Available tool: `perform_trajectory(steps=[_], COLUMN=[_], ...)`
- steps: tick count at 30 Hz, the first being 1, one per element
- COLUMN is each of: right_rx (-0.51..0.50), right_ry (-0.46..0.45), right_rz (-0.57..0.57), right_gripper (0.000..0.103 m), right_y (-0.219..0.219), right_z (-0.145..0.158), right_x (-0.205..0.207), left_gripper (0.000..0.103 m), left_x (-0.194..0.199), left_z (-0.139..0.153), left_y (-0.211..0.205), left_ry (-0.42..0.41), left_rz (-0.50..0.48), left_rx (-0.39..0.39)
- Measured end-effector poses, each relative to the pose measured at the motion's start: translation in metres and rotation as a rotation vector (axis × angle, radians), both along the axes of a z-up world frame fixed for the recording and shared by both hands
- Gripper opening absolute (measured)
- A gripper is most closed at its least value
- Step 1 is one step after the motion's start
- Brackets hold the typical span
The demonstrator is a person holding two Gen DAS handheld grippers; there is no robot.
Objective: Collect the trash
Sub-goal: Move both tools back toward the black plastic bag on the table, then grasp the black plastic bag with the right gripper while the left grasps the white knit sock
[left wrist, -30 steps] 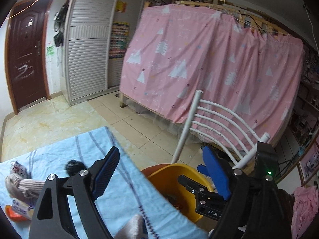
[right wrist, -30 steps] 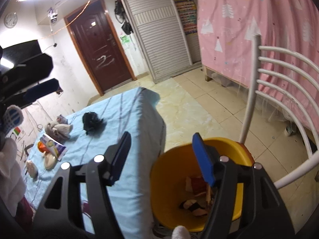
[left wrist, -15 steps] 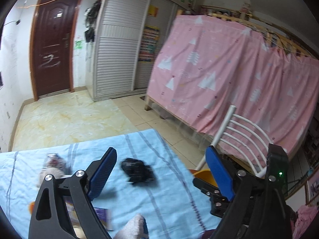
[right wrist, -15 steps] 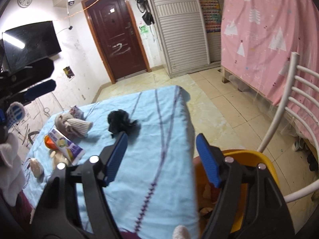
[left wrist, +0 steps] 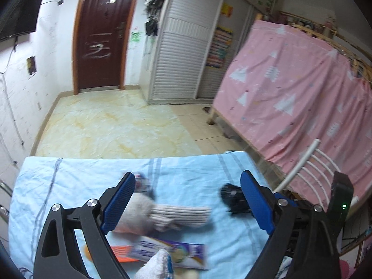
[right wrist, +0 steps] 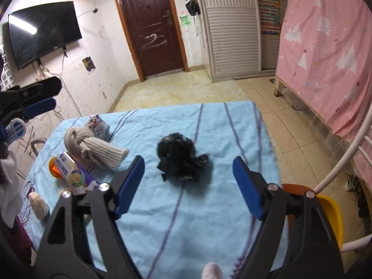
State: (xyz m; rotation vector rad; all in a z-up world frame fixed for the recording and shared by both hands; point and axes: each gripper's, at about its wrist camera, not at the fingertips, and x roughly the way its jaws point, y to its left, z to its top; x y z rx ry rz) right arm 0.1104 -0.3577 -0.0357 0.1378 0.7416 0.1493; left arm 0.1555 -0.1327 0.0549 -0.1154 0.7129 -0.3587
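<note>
At the far left of the right wrist view, the left gripper point(right wrist: 34, 97) hangs in the air beside the table's left end, above the floor; in its own view the left gripper point(left wrist: 186, 207) has its blue fingers point(left wrist: 118, 203) spread wide with nothing between them, over a table covered by a light blue striped cloth point(left wrist: 76, 181). On the left part of that cloth lies a cluster of things: a pale round lump point(right wrist: 38, 205) near the front edge, an orange lid or cup point(right wrist: 54, 167) touching a white and purple packet point(right wrist: 74, 174), a beige knitted sock or hat point(right wrist: 93, 150) just behind them, and a small patterned wrapper point(right wrist: 98, 126) touching its far side. In the left wrist view the beige knit point(left wrist: 167, 216) lies between the spread fingers, blurred, with the packet point(left wrist: 167, 252) nearer the camera. Toward the middle of the table sits a crumpled black wad point(right wrist: 179, 159), apart from the cluster, lying between and just beyond the fingertips of the right gripper point(right wrist: 188, 182), whose blue fingers point(right wrist: 247, 190) are also spread wide and hold nothing. To the right, off the table's edge, a yellow bin point(right wrist: 332, 216) stands on the floor beside a white chair back point(right wrist: 348, 153), with a pink curtain point(right wrist: 330, 53) beyond.
</note>
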Motion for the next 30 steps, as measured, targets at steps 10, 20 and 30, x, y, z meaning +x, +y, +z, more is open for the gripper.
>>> perform_trajectory(steps=[10, 20, 30], right_rx=[-0.043, -0.072, -0.051], right_ry=[0.065, 0.113, 0.142], right_rz=[0.027, 0.036, 0.029], right_gripper=[0.083, 0.086, 0.084], right_y=[0.023, 0.033, 0.029], right_z=[-0.016, -0.022, -0.026], right_x=[0.035, 0.055, 0.062], left_gripper=[0.084, 0.085, 0.044], left_x=[0.022, 0.039, 0.039], left_z=[-0.029, -0.061, -0.080], left_y=[0.040, 0.037, 0.032], left_ry=[0.089, 0.237, 0.299], left_rz=[0.028, -0.021, -0.052], left_rx=[0.059, 0.079, 0.096])
